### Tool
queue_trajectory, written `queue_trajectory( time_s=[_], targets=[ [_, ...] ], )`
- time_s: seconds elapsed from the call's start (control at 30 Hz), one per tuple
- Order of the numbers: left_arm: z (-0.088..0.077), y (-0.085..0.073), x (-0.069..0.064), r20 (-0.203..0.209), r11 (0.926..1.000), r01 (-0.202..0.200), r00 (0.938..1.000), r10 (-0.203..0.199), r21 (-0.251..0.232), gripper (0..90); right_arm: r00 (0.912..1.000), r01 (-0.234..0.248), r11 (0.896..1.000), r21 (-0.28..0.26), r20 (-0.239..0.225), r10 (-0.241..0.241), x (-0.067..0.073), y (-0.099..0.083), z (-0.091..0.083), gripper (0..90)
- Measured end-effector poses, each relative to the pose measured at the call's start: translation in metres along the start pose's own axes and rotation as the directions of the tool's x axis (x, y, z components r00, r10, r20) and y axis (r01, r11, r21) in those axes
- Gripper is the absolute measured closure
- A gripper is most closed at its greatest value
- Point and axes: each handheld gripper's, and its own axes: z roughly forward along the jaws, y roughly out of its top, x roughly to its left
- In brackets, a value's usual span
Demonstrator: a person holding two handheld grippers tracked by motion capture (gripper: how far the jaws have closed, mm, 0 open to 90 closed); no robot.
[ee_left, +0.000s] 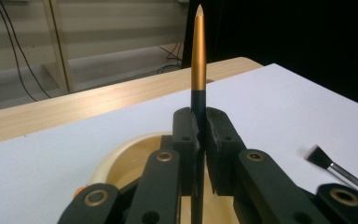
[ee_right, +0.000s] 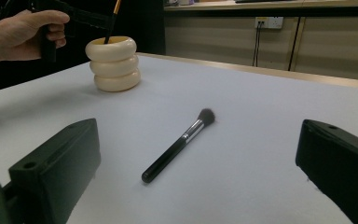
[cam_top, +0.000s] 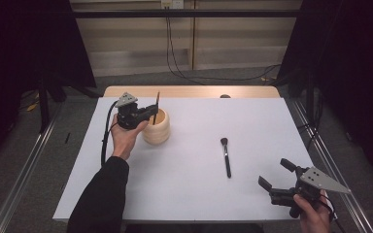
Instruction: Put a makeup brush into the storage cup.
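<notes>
A: Left gripper [cam_top: 151, 112]?
B: Clamped tight on a thin black-and-gold brush [ee_left: 198, 60], jaws pressed against the dark lower handle. Held upright, gold section rising above the jaws, pale tip topmost, lower end dipping into the cream ringed holder [cam_top: 156, 128].

A: Position of that holder?
B: On the white table [cam_top: 252, 121], at about ten o'clock from the table's middle, left hand [cam_top: 124, 137] just beside it at seven o'clock.

A: Right gripper [cam_top: 275, 177]?
B: Jaws spread wide, nothing between them, held low near the table's five o'clock corner.

A: Anything else lying about?
B: A black-handled powder brush [cam_top: 226, 156] flat on the table near the middle, bristles toward twelve o'clock, handle toward six. Well apart from both grippers; seen ahead between the open jaws in the right gripper view [ee_right: 179, 143].
</notes>
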Motion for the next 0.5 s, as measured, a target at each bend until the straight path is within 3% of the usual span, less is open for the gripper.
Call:
queue_trajectory(
  time_s=[0.23,0.37,0.5],
  targets=[
    [-0.0003,-0.0005,0.0036,-0.006,1.0000,0.006,1.0000,-0.006,-0.001,81.0,1.0000,0.001,1.000,0.000,-0.002,-0.001,0.0000,0.0001,-0.0003,0.0],
    [-0.0009,-0.0003,0.0035,-0.019,1.0000,0.008,0.9998,-0.008,0.003,71.1,1.0000,-0.001,1.000,0.001,-0.003,0.001,0.0001,0.0002,-0.0001,0.0],
    [-0.0006,0.0005,0.0027,-0.022,0.9998,0.021,0.9995,-0.021,0.000,48.0,1.0000,0.003,1.000,0.002,-0.004,-0.003,0.0001,0.0001,-0.0004,0.0]
  ],
)
